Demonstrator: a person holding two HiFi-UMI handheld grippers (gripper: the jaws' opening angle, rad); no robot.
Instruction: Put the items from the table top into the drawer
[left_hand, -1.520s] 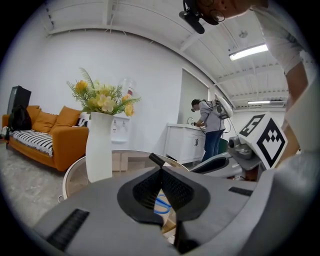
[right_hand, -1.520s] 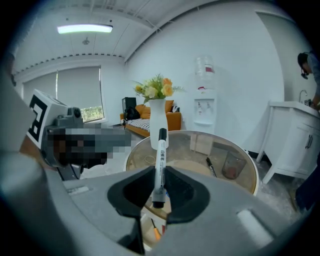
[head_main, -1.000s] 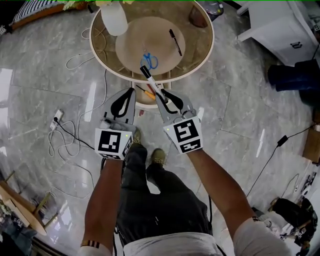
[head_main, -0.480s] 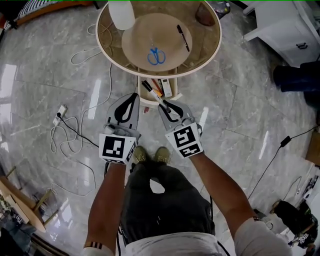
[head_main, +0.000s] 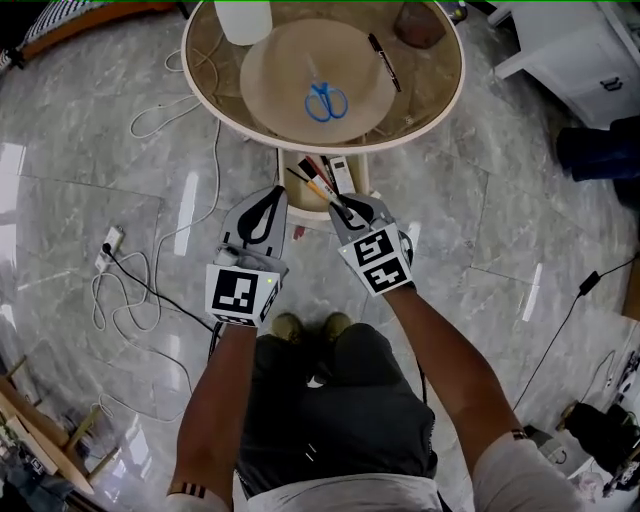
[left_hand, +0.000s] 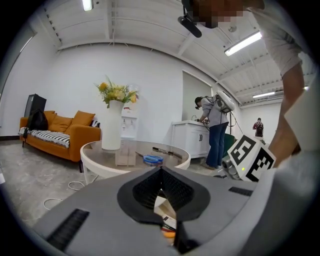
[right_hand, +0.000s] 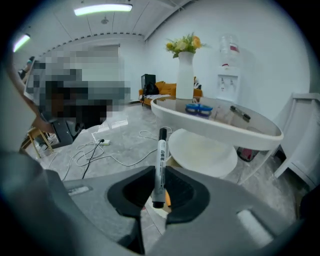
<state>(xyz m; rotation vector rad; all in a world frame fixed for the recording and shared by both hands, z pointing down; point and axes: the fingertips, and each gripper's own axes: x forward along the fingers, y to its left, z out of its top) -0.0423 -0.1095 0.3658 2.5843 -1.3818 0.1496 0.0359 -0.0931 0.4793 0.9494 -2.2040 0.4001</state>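
Polished stone floor (head_main: 80, 150) (mirror-glossy), glass-topped table (head_main: 215, 78), smooth plastic marker (right_hand: 160, 160).

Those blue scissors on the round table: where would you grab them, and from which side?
Probably across the closed blades just beyond the handle loops, coming straight down: the scissors lie flat on the table, and that neck is their narrowest firm part.

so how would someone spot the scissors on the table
Find the round table ahead of the person. On its pale middle disc lie the scissors, left of a black marker. They are the only blue thing there, with two loop handles.
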